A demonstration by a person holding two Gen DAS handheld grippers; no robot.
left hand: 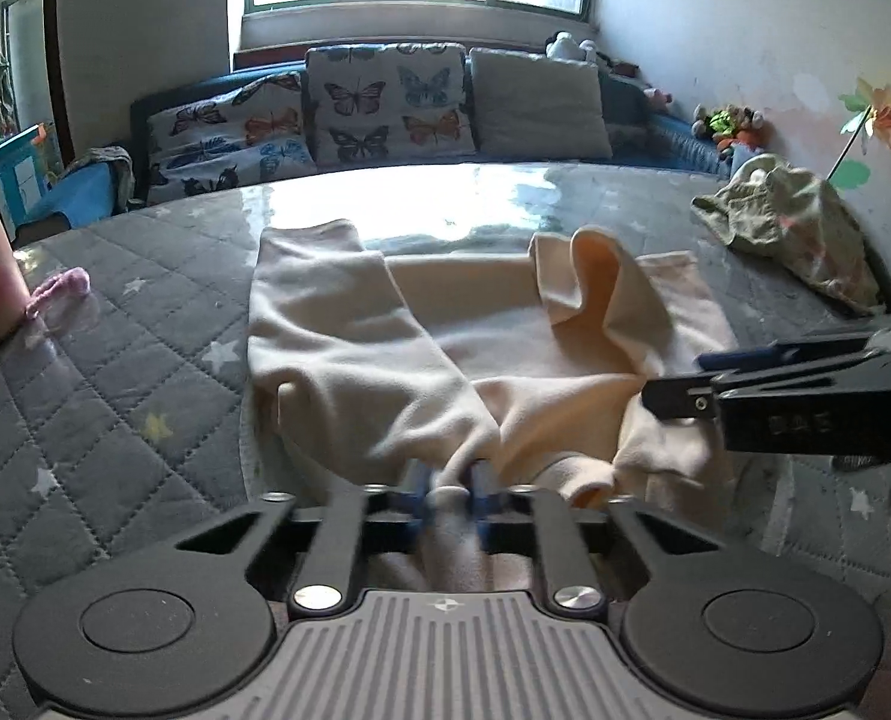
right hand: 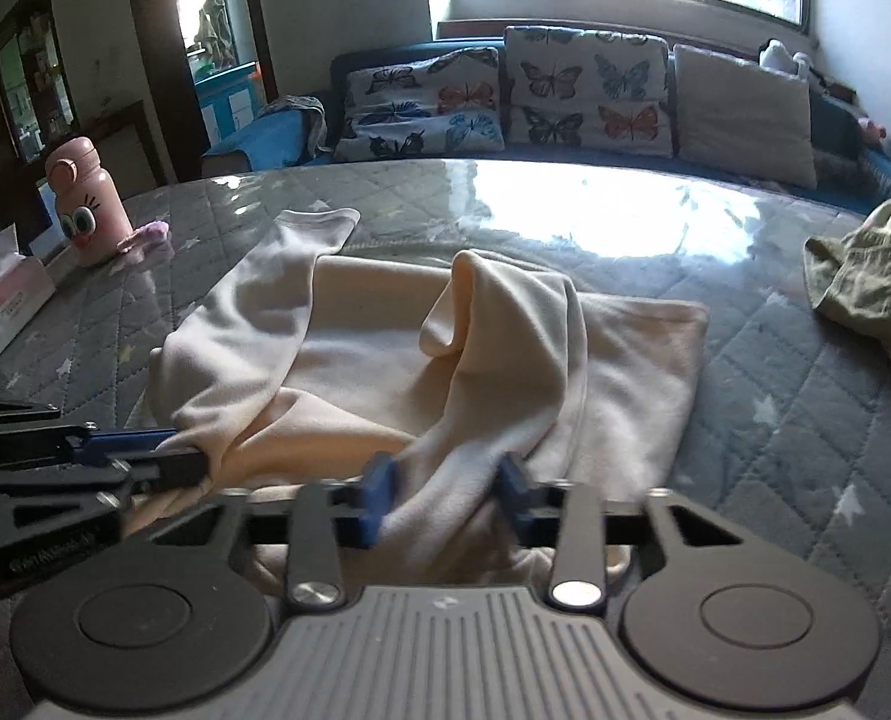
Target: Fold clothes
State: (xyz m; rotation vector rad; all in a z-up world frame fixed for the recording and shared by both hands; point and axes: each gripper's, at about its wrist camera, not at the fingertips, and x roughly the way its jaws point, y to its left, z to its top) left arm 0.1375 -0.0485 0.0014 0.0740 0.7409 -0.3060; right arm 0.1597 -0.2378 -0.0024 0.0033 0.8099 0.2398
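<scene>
**Both grippers at the near edge of the cream garment**

A cream garment (left hand: 445,348) lies spread in the middle of the frame on the desk (left hand: 115,372), which has a grey quilted cover. Its two sleeves are folded in over the body. The left gripper (left hand: 452,489) sits bottom centre of its view, jaws clenched on a bunch of the cloth. The right gripper (right hand: 445,495) has its jaws parted with cloth lying between them; whether it pinches the cloth I cannot tell. An olive garment (right hand: 871,288) lies at the right edge, and a pink bottle (right hand: 88,204) stands at upper left.
</scene>
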